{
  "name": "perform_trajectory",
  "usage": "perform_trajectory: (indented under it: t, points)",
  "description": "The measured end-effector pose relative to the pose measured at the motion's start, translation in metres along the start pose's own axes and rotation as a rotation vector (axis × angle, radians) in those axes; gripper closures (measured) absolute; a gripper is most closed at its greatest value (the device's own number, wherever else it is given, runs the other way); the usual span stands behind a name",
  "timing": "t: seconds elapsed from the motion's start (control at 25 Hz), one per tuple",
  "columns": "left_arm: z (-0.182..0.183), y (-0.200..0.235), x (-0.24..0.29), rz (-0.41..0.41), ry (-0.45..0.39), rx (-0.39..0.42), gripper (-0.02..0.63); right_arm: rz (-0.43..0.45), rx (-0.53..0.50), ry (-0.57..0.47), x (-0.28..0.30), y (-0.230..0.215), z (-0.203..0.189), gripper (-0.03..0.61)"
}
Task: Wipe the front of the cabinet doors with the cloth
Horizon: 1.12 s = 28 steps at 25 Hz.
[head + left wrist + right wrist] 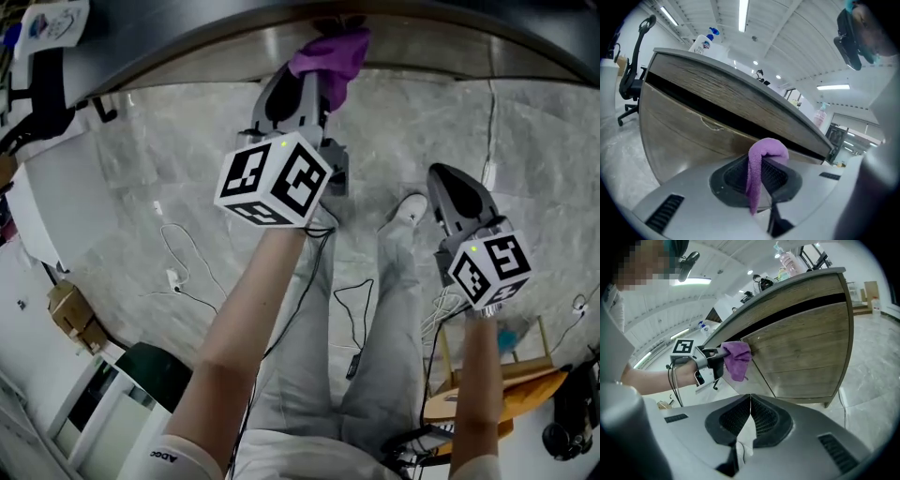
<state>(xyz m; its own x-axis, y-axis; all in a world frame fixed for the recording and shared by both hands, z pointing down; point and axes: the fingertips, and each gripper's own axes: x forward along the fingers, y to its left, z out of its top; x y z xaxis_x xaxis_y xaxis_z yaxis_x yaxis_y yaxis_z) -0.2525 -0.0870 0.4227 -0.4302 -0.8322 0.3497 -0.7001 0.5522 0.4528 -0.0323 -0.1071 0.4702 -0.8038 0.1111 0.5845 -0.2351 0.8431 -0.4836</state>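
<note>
Purple cloth at wooden cabinet door

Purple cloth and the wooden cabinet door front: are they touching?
Touching. The right gripper view shows the purple cloth pressed against the cabinet door at its upper corner, with no gap between them.

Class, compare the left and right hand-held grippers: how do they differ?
The left hand-held gripper clamps the purple cloth; the right hand-held gripper grips nothing. The left holds its cloth up at the cabinet door; the right hangs back from it. Both are shut.
</note>
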Motion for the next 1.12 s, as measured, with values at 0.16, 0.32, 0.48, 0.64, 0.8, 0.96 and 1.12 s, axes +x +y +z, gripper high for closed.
perform_trajectory:
  t: [0.16,0.32,0.48,0.64,0.8,0.96,1.12]
  points:
    - [0.018,0.014,0.004,-0.030,-0.013,-0.025,0.565,-0.018,0.004,0.012,0.022,0.024,0.002,0.552]
    - [0.040,0.044,-0.002,-0.035,-0.020,-0.032,0.565,-0.026,0.003,0.018,0.046,0.046,0.012,0.552]
    - [0.057,0.090,-0.015,-0.007,-0.027,-0.023,0.565,-0.032,-0.001,0.028,0.068,0.068,0.019,0.552]
    - [0.076,0.144,-0.034,0.050,-0.045,-0.020,0.565,-0.023,-0.024,0.060,0.090,0.095,0.020,0.552]
    - [0.096,0.199,-0.060,0.139,-0.092,-0.028,0.565,0.006,-0.064,0.086,0.108,0.118,0.019,0.552]
    - [0.115,0.253,-0.082,0.233,-0.131,-0.030,0.565,0.037,-0.095,0.105,0.127,0.140,0.017,0.552]
    - [0.126,0.283,-0.095,0.285,-0.136,0.025,0.565,0.074,-0.106,0.101,0.142,0.158,0.017,0.552]
